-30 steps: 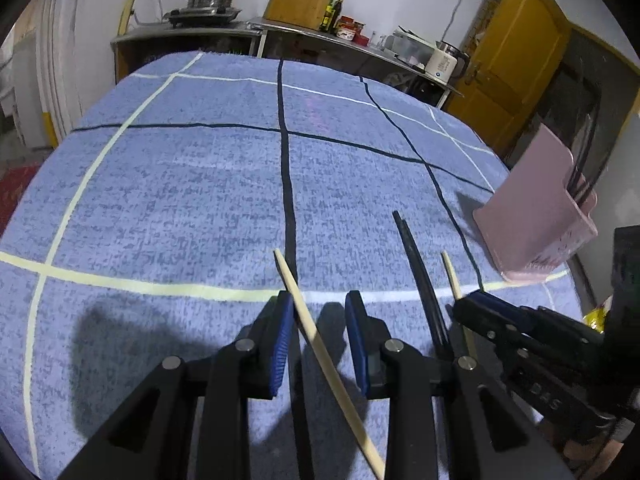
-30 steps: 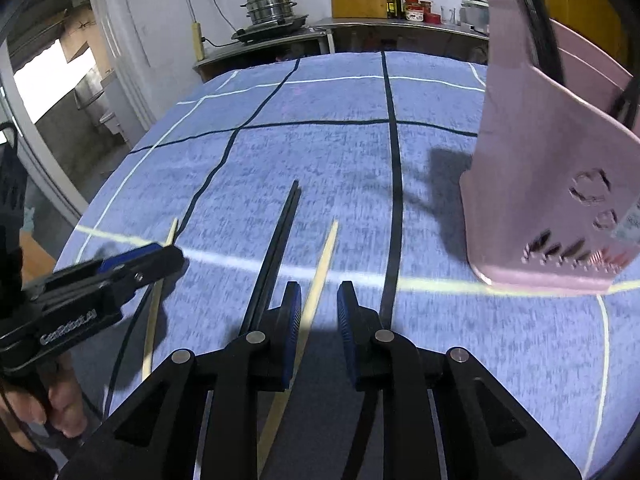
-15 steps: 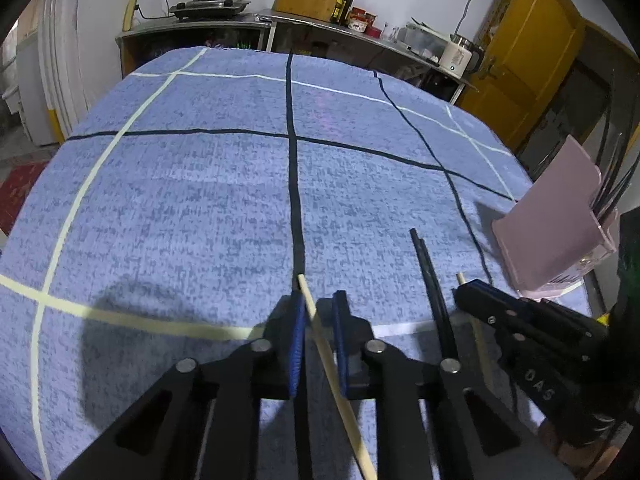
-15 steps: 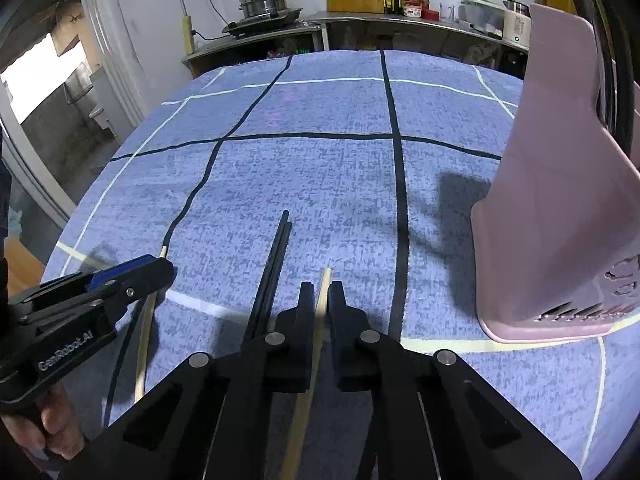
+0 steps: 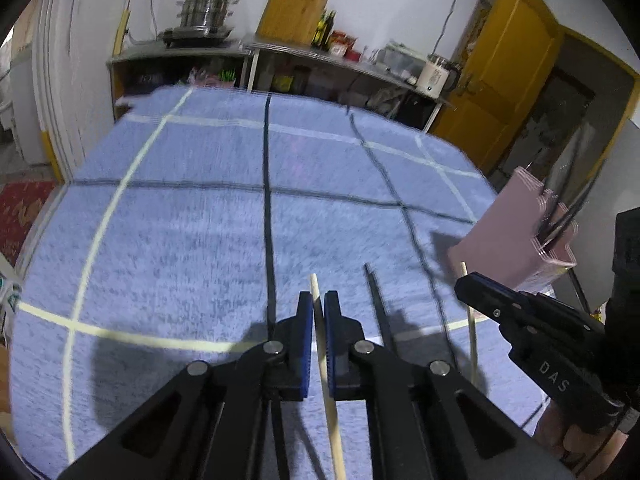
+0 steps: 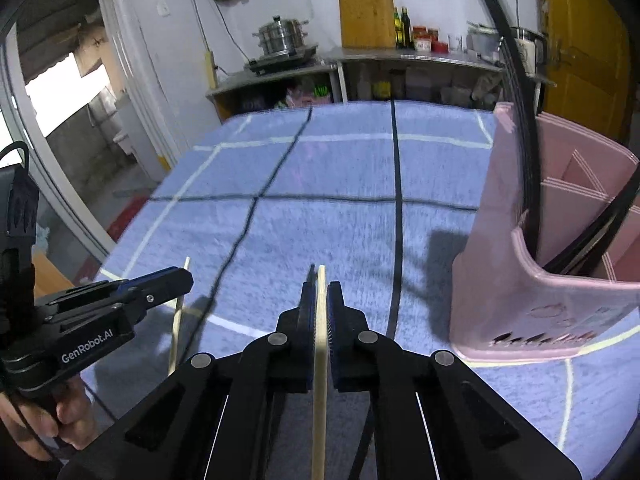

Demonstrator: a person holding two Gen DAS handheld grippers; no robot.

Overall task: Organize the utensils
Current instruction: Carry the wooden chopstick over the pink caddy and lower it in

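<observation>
The left claw is clenched on a pale wooden chopstick, its blue pads pinching the stick a little below the far tip, which pokes out beyond them; the near end runs off the bottom edge of the left wrist view. The right claw grips a second pale chopstick the same way, with its far tip just clear of the pads and its near end cut off at the bottom of the right wrist view. Both claws have just been closing, each with its stick between the pads.

Between the two claws a pair of black chopsticks lies on the bench, which is covered with a blue cloth crossed by dark and pale lines. In the right wrist view only their far tip peeks out beside the left pad. Their near ends are hidden behind the claw's black arms.

To the right stands a pink utensil holder, on the cloth, with dark chopsticks leaning inside it; their upper ends leave the frame. Its right part is cut off.

A hand on the left claw's handle shows only partly at the lower left. The cloth is motion-blurred in both views.
</observation>
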